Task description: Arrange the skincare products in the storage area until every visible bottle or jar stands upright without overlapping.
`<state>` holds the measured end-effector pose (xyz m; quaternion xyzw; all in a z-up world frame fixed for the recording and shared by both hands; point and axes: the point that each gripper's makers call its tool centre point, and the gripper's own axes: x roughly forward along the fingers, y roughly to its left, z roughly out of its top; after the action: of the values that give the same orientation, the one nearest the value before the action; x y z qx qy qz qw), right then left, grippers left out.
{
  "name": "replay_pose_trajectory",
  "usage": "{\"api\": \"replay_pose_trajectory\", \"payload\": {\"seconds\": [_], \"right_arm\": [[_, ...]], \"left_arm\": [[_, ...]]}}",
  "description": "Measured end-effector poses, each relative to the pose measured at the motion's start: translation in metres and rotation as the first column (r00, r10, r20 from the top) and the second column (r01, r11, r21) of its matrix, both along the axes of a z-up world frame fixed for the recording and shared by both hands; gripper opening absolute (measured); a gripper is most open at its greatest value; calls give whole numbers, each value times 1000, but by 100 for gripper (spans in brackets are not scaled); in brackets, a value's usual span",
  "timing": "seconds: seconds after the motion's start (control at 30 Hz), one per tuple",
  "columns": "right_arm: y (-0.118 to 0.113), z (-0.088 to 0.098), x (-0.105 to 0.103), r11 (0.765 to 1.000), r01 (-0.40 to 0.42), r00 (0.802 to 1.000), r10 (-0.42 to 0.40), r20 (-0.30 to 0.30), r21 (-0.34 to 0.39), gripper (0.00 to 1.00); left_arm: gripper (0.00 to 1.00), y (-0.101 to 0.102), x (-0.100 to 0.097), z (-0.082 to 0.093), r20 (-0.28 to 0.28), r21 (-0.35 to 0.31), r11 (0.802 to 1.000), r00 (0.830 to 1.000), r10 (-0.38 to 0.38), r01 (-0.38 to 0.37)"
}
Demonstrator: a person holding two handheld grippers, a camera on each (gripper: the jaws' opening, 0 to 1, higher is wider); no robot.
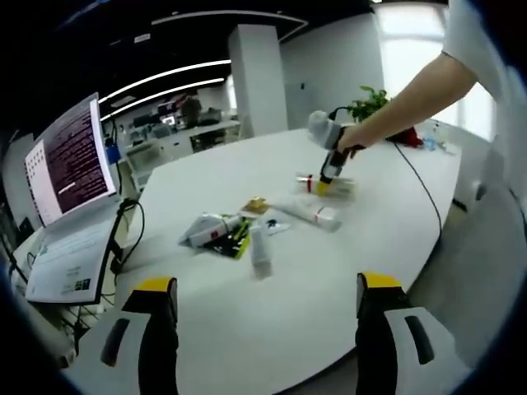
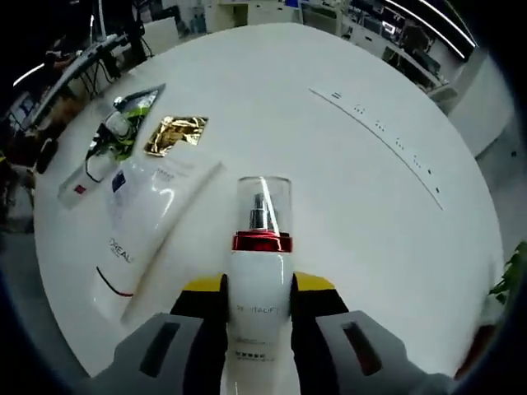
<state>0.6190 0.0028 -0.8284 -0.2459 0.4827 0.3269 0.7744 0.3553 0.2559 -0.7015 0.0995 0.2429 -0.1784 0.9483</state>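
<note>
Skincare bottle (image 2: 257, 271), white with a red collar and a clear cap, sits clamped between my right gripper (image 2: 257, 309)'s yellow-tipped jaws, lying along them with its cap pointing forward over the white table (image 2: 354, 189). Just to the left of that gripper a large white tube (image 2: 144, 226) lies flat on the table, and ahead of the tube I see a gold foil sachet (image 2: 176, 133). Further left of the sachet lie a green-and-silver packet (image 2: 132, 115) and a small white tube (image 2: 82, 185).

My left gripper (image 1: 268, 309) hangs released, jaws wide apart with nothing between them, held back from the table's near edge. Ahead of it lie a slim white tube (image 1: 260, 249) and the cluttered pile of packets. Beyond those, a person's arm (image 1: 408, 103) reaches in from the right holding the other gripper down at the products. Off to my left stands an open laptop (image 1: 70, 189).
</note>
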Motion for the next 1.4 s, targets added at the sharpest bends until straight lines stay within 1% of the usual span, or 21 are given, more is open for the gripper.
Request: {"api": "replay_pose_trajectory", "payload": {"seconds": [0.03, 0.07, 0.1, 0.3, 0.33, 0.43, 0.47, 0.5, 0.57, 0.6, 0.63, 0.67, 0.73, 0.9, 0.93, 1.07, 1.2, 1.23, 1.27, 1.37, 1.4], "right_arm": [[0, 2, 0, 1000, 3, 1000, -3, 3, 11, 28], [1, 9, -8, 1000, 8, 1000, -8, 18, 29, 28], [0, 13, -9, 999, 14, 999, -15, 30, 42, 28], [-2, 28, -18, 994, 30, 996, -38, 76, 104, 28], [-2, 27, -11, 992, 29, 995, -39, 88, 121, 28], [0, 34, -12, 986, 27, 991, -49, 128, 167, 28], [-2, 41, -22, 985, 38, 989, -62, 134, 171, 28], [-3, 44, -25, 984, 42, 988, -67, 139, 175, 28], [-4, 48, -27, 982, 43, 986, -72, 150, 184, 28], [-5, 44, -18, 981, 46, 985, -76, 154, 189, 28], [-5, 45, -20, 980, 44, 985, -76, 158, 193, 28], [-4, 50, -27, 979, 39, 983, -73, 167, 200, 27], [-6, 52, -29, 979, 39, 981, -75, 176, 202, 27], [-7, 63, -49, 972, 43, 976, -90, 197, 229, 27], [-7, 62, -46, 971, 41, 975, -90, 202, 234, 27], [-9, 61, -50, 968, 38, 971, -95, 221, 249, 27], [-12, 65, -61, 960, 49, 958, -122, 258, 275, 27], [-12, 67, -63, 956, 42, 950, -128, 285, 291, 27], [-14, 70, -64, 949, 49, 940, -150, 308, 311, 27], [-19, 72, -74, 928, 95, 924, -217, 315, 360, 27], [-22, 73, -73, 915, 110, 911, -248, 328, 388, 27]], "left_arm": [[83, 0, 0, 0, 0, -1, 1000, 1000, 0, 0], [82, 1, 0, -1, 1, 0, 1000, 1000, -1, 1], [82, 3, 0, -2, 2, 1, 1000, 1000, -3, 3], [82, 9, 0, -5, 5, 1, 1000, 1000, -11, 11], [82, 10, 0, -5, 6, 0, 1000, 1000, -11, 11], [82, 7, 0, -3, 10, -5, 1000, 1000, -8, 8], [82, 6, 0, -2, 11, -7, 1000, 1000, -8, 8], [81, 5, 0, -1, 10, -9, 1000, 1000, -8, 8], [81, 3, -1, 0, 12, -5, 1000, 1000, -8, 8], [81, 2, -1, 1, 13, -2, 1000, 1000, -9, 9], [81, 1, -1, 1, 14, 0, 1000, 1000, -10, 10], [81, 0, -1, 2, 15, 1, 1000, 1000, -10, 10], [81, -3, -1, 4, 18, 2, 1000, 1000, -10, 10], [80, -4, -1, 10, 33, -7, 1000, 999, -5, 5], [80, -4, -1, 10, 36, -9, 1000, 999, -2, 2], [79, -3, -1, 11, 36, -9, 1000, 999, 2, -2], [79, -6, -2, 12, 38, -2, 1000, 999, -4, 4], [79, -7, -2, 13, 40, 3, 1000, 999, -6, 6], [78, -7, -1, 14, 42, 6, 1000, 999, -6, 6], [78, -7, -1, 15, 46, 19, 1000, 999, -5, 4], [78, -7, -1, 16, 48, 21, 1000, 999, -5, 4]]}}
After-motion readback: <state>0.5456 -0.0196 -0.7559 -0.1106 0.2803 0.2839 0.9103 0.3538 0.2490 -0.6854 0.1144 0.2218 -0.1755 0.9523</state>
